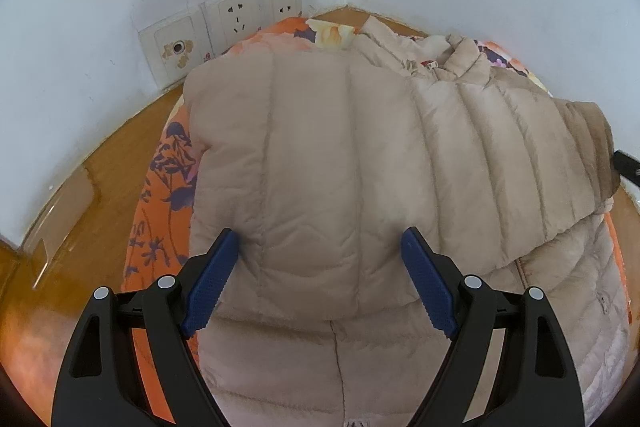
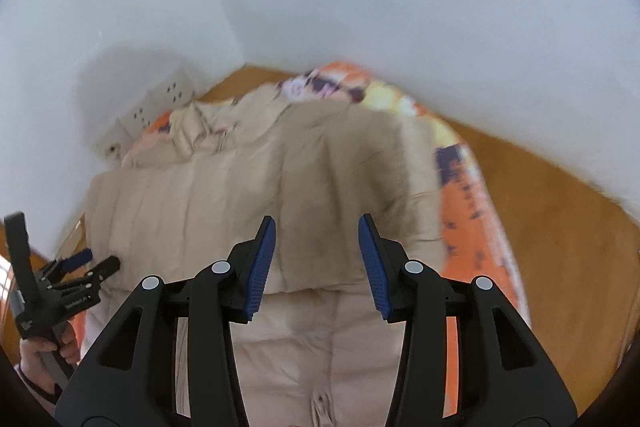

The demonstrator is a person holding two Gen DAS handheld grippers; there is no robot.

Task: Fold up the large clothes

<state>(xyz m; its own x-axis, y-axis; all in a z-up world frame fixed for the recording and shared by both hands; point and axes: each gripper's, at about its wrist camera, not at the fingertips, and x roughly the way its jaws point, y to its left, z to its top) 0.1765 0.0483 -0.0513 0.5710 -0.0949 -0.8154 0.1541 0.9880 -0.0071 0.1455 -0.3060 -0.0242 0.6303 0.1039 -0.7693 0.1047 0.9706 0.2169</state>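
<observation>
A beige quilted puffer jacket lies spread on an orange flowered cloth, its collar toward the wall corner. One padded part is folded over the body, with its lower edge just ahead of my left gripper. That gripper stands wide open above the fold, and its blue pads do not press the fabric. In the blurred right wrist view my right gripper hangs partly open over the jacket, with nothing pinched. The left gripper shows there at the far left, held by a hand.
The cloth lies on a wooden surface set into a corner of white walls. Wall sockets sit low on the left wall, close behind the jacket. Bare wood runs along the right side.
</observation>
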